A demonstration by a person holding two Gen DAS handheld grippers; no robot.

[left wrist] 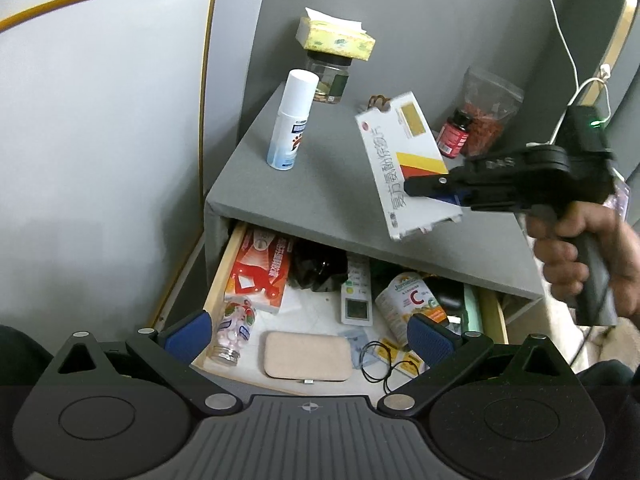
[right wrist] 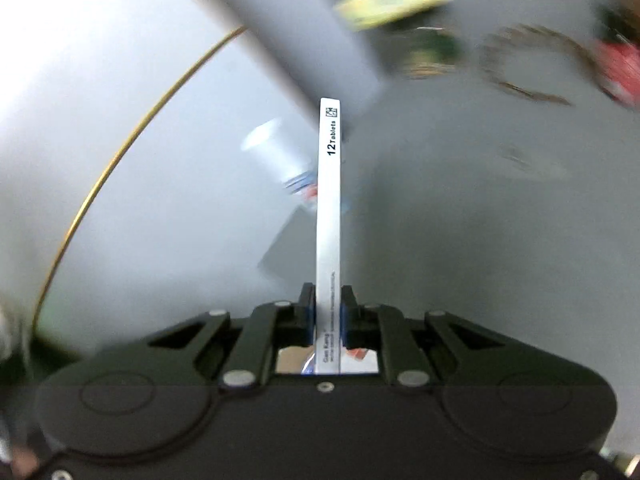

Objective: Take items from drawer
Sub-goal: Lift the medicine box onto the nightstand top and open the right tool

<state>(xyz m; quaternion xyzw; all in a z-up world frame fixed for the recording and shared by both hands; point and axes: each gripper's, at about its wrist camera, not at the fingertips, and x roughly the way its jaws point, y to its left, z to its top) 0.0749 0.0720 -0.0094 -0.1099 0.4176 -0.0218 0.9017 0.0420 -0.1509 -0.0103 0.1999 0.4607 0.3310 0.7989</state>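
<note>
The drawer (left wrist: 218, 276) of a grey nightstand (left wrist: 320, 184) stands open and holds several items: a red-white pack (left wrist: 260, 276), a pill bottle (left wrist: 234, 328), a beige case (left wrist: 307, 356), a white thermometer-like device (left wrist: 356, 296) and a vitamin C bottle (left wrist: 412, 304). My right gripper (left wrist: 420, 188) is shut on a white medicine box (left wrist: 404, 164) and holds it in the air above the nightstand top; in the right wrist view the box (right wrist: 329, 216) shows edge-on between the pads. My left gripper (left wrist: 308, 332) is open and empty above the drawer's front.
On the nightstand top stand a white spray can (left wrist: 290, 120), a jar (left wrist: 328, 80) with a tissue pack (left wrist: 334, 36) on it, a red bottle (left wrist: 454, 132) and a bag of red berries (left wrist: 488, 116). A white cable (left wrist: 564, 40) hangs at the right.
</note>
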